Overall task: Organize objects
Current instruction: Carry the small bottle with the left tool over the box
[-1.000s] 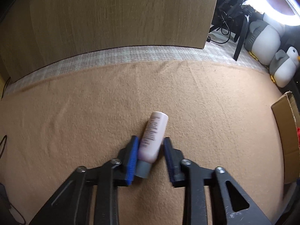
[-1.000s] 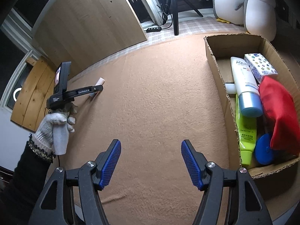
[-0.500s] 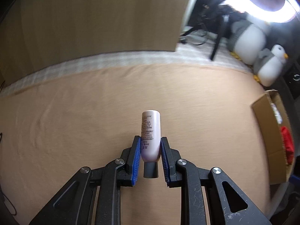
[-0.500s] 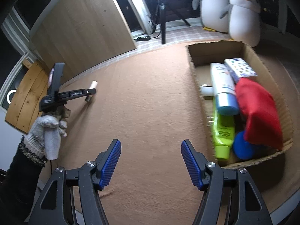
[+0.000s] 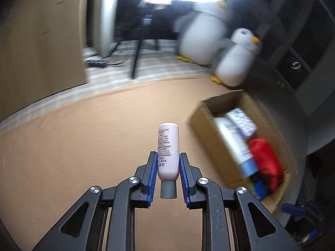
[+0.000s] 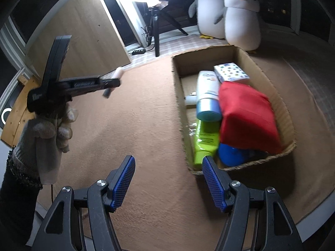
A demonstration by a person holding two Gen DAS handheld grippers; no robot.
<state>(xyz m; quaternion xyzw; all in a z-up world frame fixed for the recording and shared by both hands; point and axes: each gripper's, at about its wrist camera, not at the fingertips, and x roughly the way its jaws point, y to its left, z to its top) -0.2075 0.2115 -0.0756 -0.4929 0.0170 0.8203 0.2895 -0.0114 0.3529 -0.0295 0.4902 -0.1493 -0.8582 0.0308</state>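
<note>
Tongs of the left gripper [image 5: 166,168] are clamped on the lower body of a small pink bottle [image 5: 168,150] at frame centre, likely light, stiff and slick, while the right tongs [image 6: 167,179] stand apart, empty.

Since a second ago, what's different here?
The left gripper has lifted the pink bottle off the brown mat and swung it toward the cardboard box. The right gripper stayed open and empty; the box's contents are unchanged.
</note>
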